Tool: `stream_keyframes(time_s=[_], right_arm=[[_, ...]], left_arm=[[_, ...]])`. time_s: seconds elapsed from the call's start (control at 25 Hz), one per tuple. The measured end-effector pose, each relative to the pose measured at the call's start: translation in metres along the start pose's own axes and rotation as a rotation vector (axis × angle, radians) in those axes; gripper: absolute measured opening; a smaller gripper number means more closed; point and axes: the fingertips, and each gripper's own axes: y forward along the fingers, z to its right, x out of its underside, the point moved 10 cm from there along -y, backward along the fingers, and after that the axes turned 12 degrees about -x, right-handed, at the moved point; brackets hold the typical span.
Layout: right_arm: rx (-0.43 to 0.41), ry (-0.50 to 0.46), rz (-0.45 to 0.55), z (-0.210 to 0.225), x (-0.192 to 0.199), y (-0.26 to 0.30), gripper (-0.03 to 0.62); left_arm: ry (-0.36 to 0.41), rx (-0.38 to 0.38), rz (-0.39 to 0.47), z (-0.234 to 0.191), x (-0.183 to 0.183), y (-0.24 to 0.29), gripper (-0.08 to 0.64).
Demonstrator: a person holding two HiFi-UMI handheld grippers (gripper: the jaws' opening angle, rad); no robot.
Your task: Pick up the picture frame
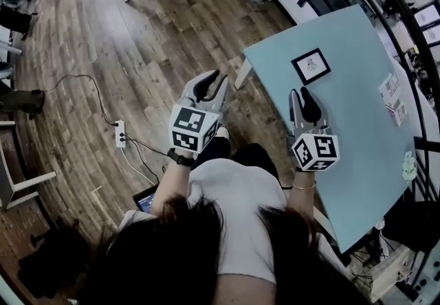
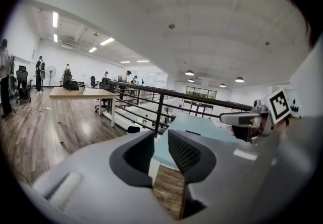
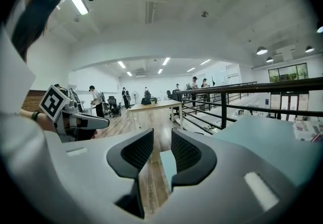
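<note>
Smooth pale-blue tabletop [image 1: 344,111] bears a square black-edged picture frame [image 1: 311,65].

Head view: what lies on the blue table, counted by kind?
picture frame: 1
printed sheets: 2
pale flower-like thing at the table's edge, too small to identify: 1
Total: 4
</note>
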Motion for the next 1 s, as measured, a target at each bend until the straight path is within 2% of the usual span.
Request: stream_keyframes(time_s=[0.28, 0.52, 0.8, 1.0], right_arm=[[0.046, 0.035, -0.028, 0.008, 0.004, 0.003, 0.084], [0.079, 0.07, -0.016, 0.049, 0.007, 0.014, 0.084], [0.129, 0.086, 0.028, 0.106, -0.011, 0.047, 0.084], [0.196, 0.104, 0.027, 0.153, -0.026, 0.054, 0.084]], left_arm=[[-0.008, 0.026, -0.032, -0.008, 0.004, 0.016, 0.086], [0.011, 0.055, -0.033, -0.001, -0.006, 0.059, 0.086], [0.063, 0.129, -0.018, 0.007, -0.045, 0.14, 0.086], [0.088, 0.215, 0.012, 0.032, -0.083, 0.207, 0.086]])
